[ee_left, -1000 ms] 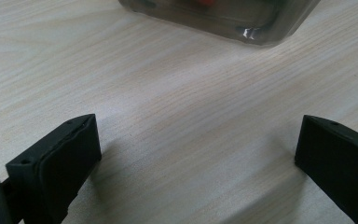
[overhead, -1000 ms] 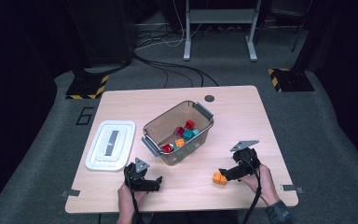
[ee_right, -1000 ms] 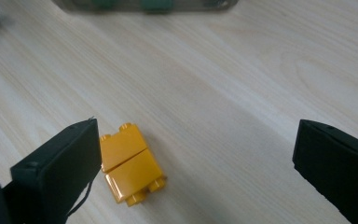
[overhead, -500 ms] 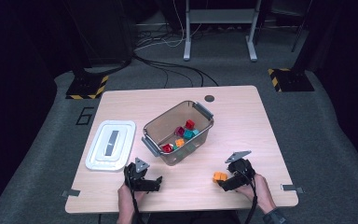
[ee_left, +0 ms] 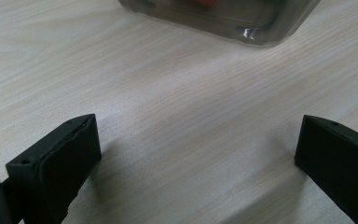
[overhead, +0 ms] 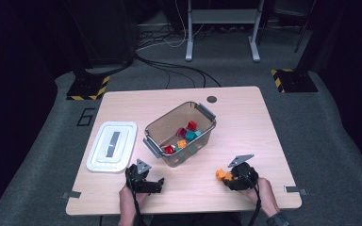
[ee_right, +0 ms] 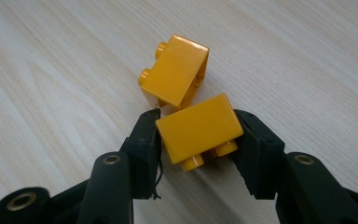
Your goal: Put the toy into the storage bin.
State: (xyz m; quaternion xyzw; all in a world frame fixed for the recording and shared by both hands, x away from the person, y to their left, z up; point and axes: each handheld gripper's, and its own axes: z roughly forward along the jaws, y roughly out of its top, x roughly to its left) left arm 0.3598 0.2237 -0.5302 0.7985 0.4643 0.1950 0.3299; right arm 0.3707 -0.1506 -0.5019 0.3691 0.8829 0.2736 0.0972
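Yellow studded brick (ee_right: 198, 128) clamped in right tongs (ee_right: 198, 140); left tongs (ee_left: 196, 154) apart.

bin (ee_left: 242, 18): cut off by the top edge of the left gripper view; just its lower wall and a red smear inside show.
bricks in the bin (overhead: 185, 137): too small in the high view to tell shapes or count; red, orange and teal patches.
left gripper (ee_left: 196, 154): both jaws cut by the bottom edge and the sides.
right gripper (ee_right: 198, 140): body cut off by the bottom edge.
near yellow brick (ee_right: 198, 128): its sides hidden behind the pads.
far yellow brick (ee_right: 175, 70): whether it touches the near one cannot be told.
person's forearms (overhead: 131, 209): cut off at the table's near edge by the picture's bottom.
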